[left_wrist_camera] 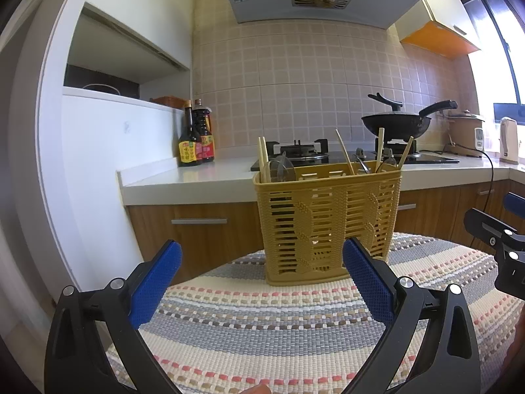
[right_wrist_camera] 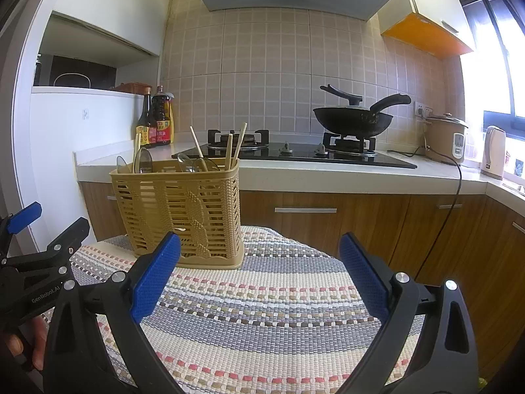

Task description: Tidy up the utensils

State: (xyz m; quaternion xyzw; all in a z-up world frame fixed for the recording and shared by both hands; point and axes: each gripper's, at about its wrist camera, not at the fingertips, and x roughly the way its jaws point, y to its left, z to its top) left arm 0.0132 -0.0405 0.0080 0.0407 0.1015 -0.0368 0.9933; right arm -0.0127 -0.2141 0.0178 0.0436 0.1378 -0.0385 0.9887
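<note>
A tan plastic utensil basket (left_wrist_camera: 328, 220) (right_wrist_camera: 183, 210) stands upright at the far edge of a striped woven mat (left_wrist_camera: 279, 321) (right_wrist_camera: 269, 312). Wooden chopsticks (left_wrist_camera: 344, 151) (right_wrist_camera: 239, 144) and clear spoons (left_wrist_camera: 282, 169) (right_wrist_camera: 143, 161) stick up out of it. My left gripper (left_wrist_camera: 262, 259) is open just short of the basket, nothing between its blue pads. My right gripper (right_wrist_camera: 259, 252) is open too, to the right of the basket and empty. Each gripper shows at the edge of the other's view.
Behind the mat runs a white kitchen counter (left_wrist_camera: 197, 177) with a gas hob (right_wrist_camera: 295, 154), a black wok (right_wrist_camera: 354, 120), two sauce bottles (left_wrist_camera: 197, 138), a rice cooker (right_wrist_camera: 444, 138) with a trailing cord and a kettle (right_wrist_camera: 493, 151). Wooden cabinet fronts (right_wrist_camera: 328, 216) lie below.
</note>
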